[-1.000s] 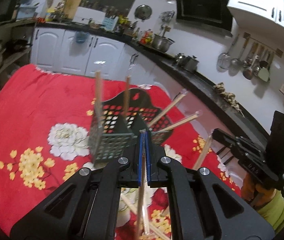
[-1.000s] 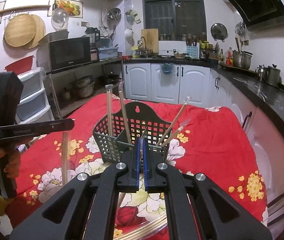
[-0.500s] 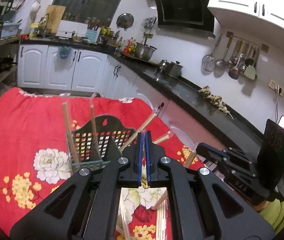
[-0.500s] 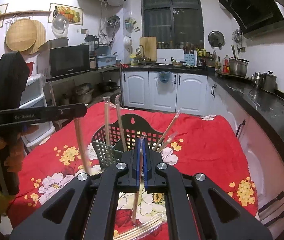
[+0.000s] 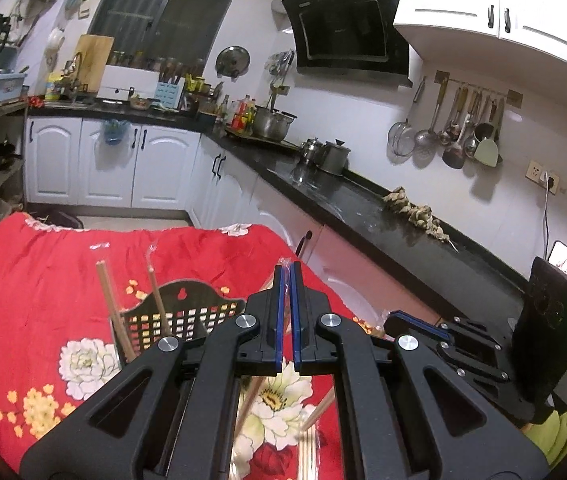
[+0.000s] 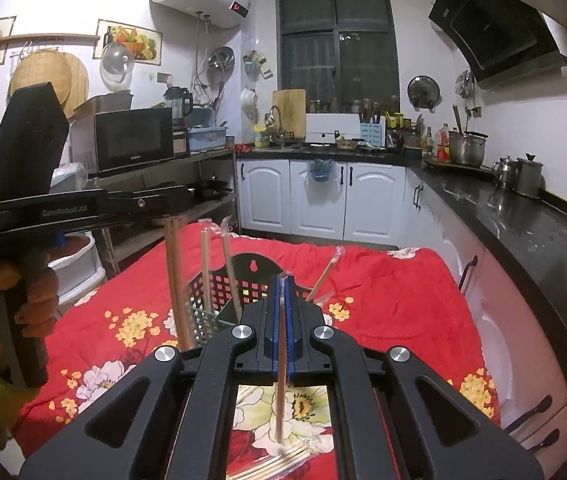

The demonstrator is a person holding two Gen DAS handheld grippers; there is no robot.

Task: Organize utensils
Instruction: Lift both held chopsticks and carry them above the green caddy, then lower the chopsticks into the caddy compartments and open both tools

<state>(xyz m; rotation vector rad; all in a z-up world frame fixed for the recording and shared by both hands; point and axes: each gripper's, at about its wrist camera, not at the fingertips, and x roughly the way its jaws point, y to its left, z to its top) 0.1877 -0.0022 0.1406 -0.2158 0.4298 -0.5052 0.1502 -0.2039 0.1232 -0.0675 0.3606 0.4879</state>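
Note:
A black mesh utensil basket (image 5: 187, 318) (image 6: 251, 284) stands on the red flowered tablecloth (image 5: 43, 280) with several wrapped wooden chopsticks (image 5: 111, 312) (image 6: 207, 268) upright in it. My left gripper (image 5: 286, 276) is shut on a wrapped chopstick (image 5: 249, 400) that hangs below its jaws; in the right wrist view that chopstick (image 6: 175, 288) stands near the basket's left side. My right gripper (image 6: 283, 284) is shut on another wrapped chopstick (image 6: 281, 364), held upright above the table in front of the basket.
A loose pile of wrapped chopsticks (image 6: 275, 460) (image 5: 311, 452) lies on the cloth under the grippers. A black counter (image 5: 363, 208) and white cabinets (image 6: 323, 200) run along the right and back. A shelf with a microwave (image 6: 133, 138) stands left.
Both grippers have risen and tilted up, each lifting its chopstick off the pile. The left gripper's chopstick has moved toward the basket's left side.

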